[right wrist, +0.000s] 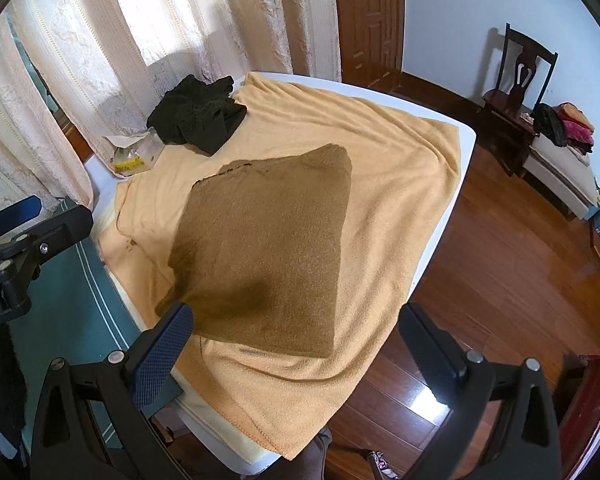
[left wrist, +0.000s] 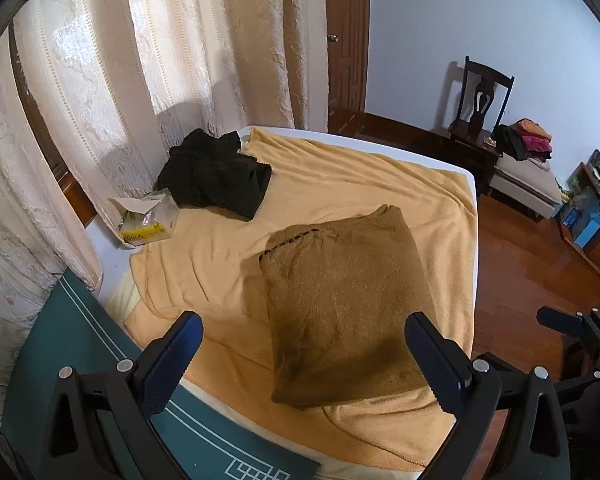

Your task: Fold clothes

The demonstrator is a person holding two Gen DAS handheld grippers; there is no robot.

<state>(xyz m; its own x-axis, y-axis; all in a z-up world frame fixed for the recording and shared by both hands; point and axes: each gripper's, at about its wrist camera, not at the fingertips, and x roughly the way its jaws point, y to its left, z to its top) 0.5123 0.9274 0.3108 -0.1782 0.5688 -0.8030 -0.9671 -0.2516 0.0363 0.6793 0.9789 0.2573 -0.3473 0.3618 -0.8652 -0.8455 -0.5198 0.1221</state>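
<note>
A brown knit garment lies folded into a flat rectangle on the yellow blanket that covers the table. A black garment sits crumpled at the table's far left corner. My left gripper hovers open above the near edge of the brown garment, nothing between its blue pads. My right gripper is open too, over the brown garment's near end and the table's front edge. Neither touches the cloth.
A clear plastic bag with a yellow label lies beside the black garment. A teal mat lies at the left. Lace curtains hang behind. A dark chair and a bench with piled clothes stand across the wooden floor.
</note>
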